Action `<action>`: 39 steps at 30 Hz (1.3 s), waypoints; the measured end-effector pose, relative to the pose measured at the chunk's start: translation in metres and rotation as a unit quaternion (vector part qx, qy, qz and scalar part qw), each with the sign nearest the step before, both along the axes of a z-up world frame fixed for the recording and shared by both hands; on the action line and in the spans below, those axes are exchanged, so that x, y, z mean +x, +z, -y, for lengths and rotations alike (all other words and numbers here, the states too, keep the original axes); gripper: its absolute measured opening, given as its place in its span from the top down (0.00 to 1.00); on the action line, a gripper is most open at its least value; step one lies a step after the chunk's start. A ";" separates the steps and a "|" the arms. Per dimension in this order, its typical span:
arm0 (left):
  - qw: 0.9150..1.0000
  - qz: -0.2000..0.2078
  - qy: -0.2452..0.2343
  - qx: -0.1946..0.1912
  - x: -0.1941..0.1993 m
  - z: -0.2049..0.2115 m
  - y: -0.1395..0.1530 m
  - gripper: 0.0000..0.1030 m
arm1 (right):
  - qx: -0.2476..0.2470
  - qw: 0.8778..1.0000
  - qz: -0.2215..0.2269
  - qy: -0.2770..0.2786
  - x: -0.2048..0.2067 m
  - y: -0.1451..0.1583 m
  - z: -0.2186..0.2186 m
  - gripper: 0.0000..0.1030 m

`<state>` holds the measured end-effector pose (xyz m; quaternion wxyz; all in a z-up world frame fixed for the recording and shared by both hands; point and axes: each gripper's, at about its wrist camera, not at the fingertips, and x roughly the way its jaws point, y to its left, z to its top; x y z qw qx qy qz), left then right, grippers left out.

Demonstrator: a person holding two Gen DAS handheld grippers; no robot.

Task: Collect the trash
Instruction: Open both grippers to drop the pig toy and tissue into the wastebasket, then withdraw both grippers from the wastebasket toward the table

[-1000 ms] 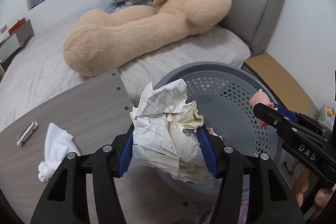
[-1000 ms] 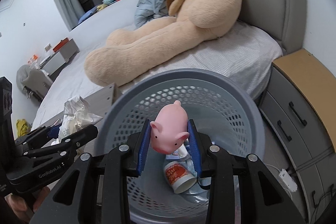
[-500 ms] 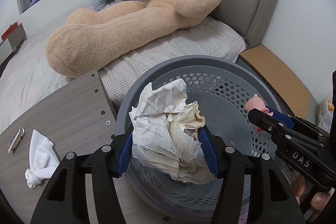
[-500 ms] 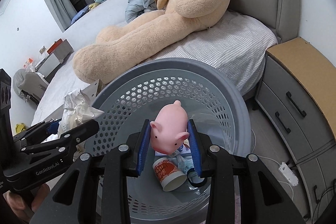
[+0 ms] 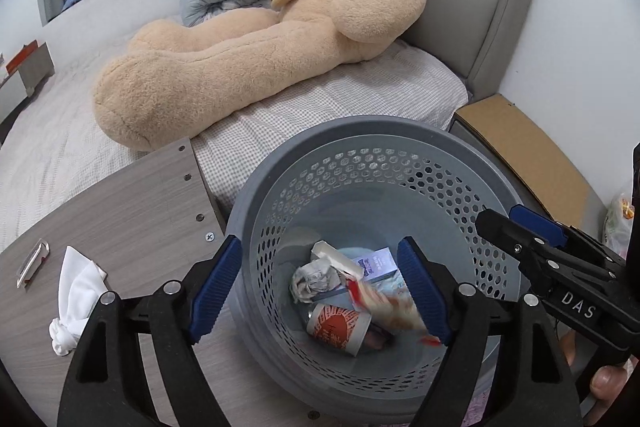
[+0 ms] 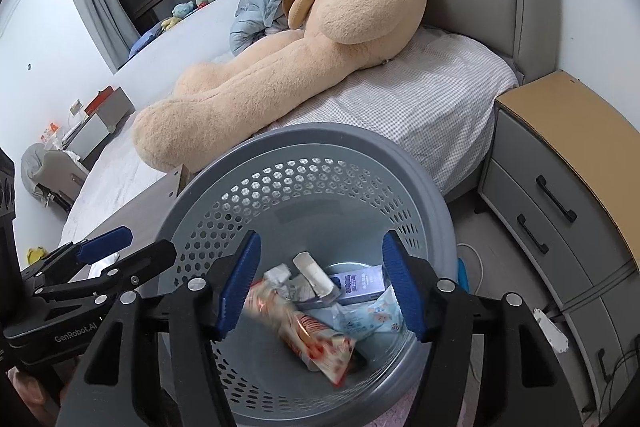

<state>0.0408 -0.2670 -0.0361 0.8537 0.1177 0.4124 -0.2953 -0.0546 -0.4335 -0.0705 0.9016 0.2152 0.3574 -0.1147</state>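
A grey perforated trash basket (image 5: 360,135) stands beside the bed; it also shows in the right wrist view (image 6: 304,139). My left gripper (image 5: 320,287) is open and empty above its mouth. My right gripper (image 6: 320,287) is open and empty above it too. Inside lie a red-and-white cup (image 5: 338,327), crumpled paper (image 5: 316,279), a purple box (image 6: 362,283), a patterned wrapper (image 6: 372,315) and a blurred red-and-white packet (image 6: 304,331). The pink pig toy and the large paper wad are not clearly visible.
A wooden table (image 5: 120,211) to the left holds a white tissue (image 5: 76,299) and a small clip (image 5: 32,263). A large teddy bear (image 5: 260,39) lies on the bed behind. A bedside cabinet (image 6: 560,167) stands to the right.
Both grippers have opened over the basket. The crumpled paper has left my left gripper and the pink pig toy has left my right gripper.
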 end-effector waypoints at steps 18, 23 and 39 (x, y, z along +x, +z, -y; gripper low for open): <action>0.999 0.020 0.018 -0.017 -0.011 -0.025 0.018 0.13 | -0.014 1.000 0.007 -0.002 -0.010 0.016 -0.016 0.39; 0.999 0.027 0.030 -0.024 -0.014 -0.041 0.024 0.11 | -0.019 1.000 0.014 0.000 -0.014 0.024 -0.026 0.37; 0.993 0.052 0.091 -0.046 -0.026 -0.127 0.041 0.07 | -0.038 0.997 0.041 0.049 -0.022 0.050 -0.095 0.34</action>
